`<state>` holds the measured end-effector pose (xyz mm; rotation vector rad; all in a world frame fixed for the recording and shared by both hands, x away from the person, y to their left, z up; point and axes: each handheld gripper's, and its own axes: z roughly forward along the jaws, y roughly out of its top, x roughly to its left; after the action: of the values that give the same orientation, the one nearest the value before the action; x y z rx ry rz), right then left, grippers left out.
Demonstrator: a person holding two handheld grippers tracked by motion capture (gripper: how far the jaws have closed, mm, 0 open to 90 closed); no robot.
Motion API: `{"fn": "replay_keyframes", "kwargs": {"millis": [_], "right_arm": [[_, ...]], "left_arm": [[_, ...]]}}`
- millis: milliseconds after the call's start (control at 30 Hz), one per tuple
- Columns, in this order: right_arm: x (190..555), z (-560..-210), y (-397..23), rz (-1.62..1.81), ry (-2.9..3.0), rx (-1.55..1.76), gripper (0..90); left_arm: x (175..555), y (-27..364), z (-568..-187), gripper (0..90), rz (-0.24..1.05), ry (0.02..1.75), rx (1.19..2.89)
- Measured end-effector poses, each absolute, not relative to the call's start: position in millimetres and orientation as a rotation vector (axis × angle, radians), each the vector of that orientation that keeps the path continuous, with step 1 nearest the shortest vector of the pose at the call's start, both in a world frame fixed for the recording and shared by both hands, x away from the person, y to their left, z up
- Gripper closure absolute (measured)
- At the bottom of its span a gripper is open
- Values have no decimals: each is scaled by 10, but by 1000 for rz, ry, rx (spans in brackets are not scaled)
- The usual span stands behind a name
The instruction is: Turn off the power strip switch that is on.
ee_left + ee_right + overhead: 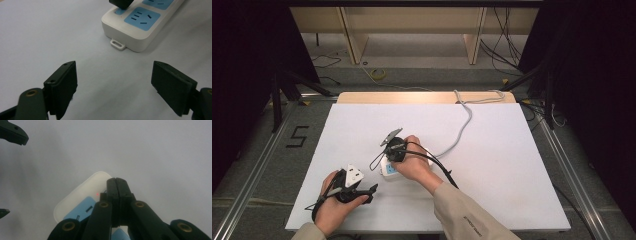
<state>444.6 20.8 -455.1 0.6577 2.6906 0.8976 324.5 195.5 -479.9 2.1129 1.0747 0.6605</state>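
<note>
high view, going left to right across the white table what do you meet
left gripper → power strip → right gripper → grey cable trailing off toward the table's far right edge

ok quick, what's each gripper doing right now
Left gripper: open, nothing between its jaws, resting on the table short of the power strip.
Right gripper: shut, holding nothing, tips down on the power strip's switch end.

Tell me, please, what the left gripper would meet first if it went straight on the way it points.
Probably the near end of the white power strip; the open left gripper has bare table before it, though depth is uncertain.
</note>
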Motion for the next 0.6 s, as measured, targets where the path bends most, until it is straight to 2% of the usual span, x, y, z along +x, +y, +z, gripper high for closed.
{"fn": "replay_keyframes", "kwargs": {"millis": [100, 367, 600], "right_arm": [[4434, -4525, 191, 900, 2697, 644, 900], [4390, -4452, 36, 965, 2651, 647, 790], [4334, -4377, -264, 1021, 2645, 700, 687]], "left_arm": [[3245, 1957, -4800, 207, 660, 1076, 2111], [3243, 1960, -4801, 207, 657, 1077, 2113], [3239, 1973, -4804, 207, 657, 1079, 2118]]}}
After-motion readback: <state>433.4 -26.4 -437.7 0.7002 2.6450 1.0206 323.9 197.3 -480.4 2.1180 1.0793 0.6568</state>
